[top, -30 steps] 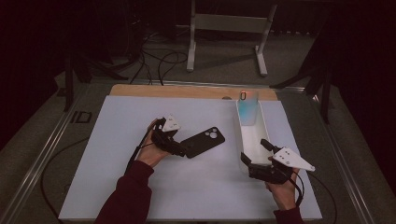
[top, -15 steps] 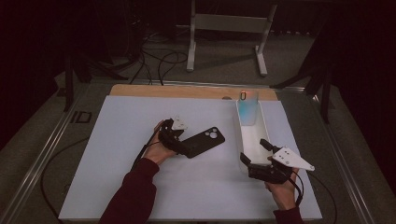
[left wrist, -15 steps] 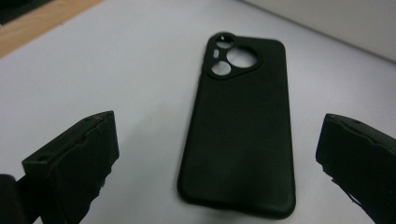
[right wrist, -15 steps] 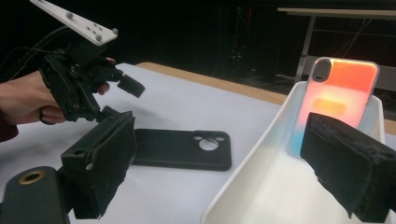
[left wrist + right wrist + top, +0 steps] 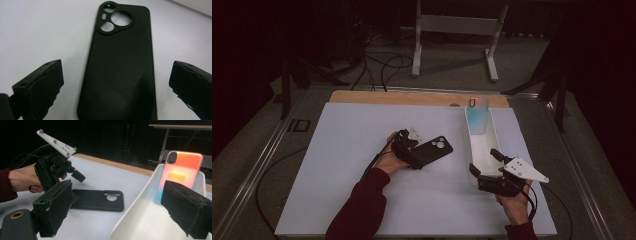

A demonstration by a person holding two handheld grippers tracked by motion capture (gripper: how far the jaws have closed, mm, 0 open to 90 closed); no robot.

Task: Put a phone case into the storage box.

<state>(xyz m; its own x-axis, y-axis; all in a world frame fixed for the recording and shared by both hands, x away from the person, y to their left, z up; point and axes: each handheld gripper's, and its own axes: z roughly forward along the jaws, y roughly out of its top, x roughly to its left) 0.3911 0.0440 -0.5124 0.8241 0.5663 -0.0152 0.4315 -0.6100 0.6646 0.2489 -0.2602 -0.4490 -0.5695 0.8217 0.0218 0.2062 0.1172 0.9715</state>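
In the high view, the black phone case (image 5: 432,150) lies flat on the white table (image 5: 342,150) near its middle, camera cut-outs toward 2 o'clock. The left gripper (image 5: 409,155) sits at the case's 8 o'clock end, held by the left hand (image 5: 387,161), with its jaws reaching over that end. At 3 o'clock from the case stands a long white tray (image 5: 482,150), and an orange-and-blue phone case (image 5: 476,116) leans upright at the tray's far end, at 12 o'clock. The right gripper (image 5: 484,167) hovers at the tray's near end, at 6 o'clock, with the right hand (image 5: 515,204) behind it and its jaws spread apart. In the left gripper view, the black phone case (image 5: 120,65) runs from 6 o'clock up to 12 o'clock between the two wide-open jaws, which stand clear of its edges, touching nothing. In the right gripper view, that gripper's jaws are also wide open, empty, one over the table and one over the tray (image 5: 140,220); the orange-and-blue phone case (image 5: 181,173) leans at 2 o'clock, the black phone case (image 5: 100,200) lies at 9 o'clock, and the left gripper (image 5: 62,182) is at its near end.
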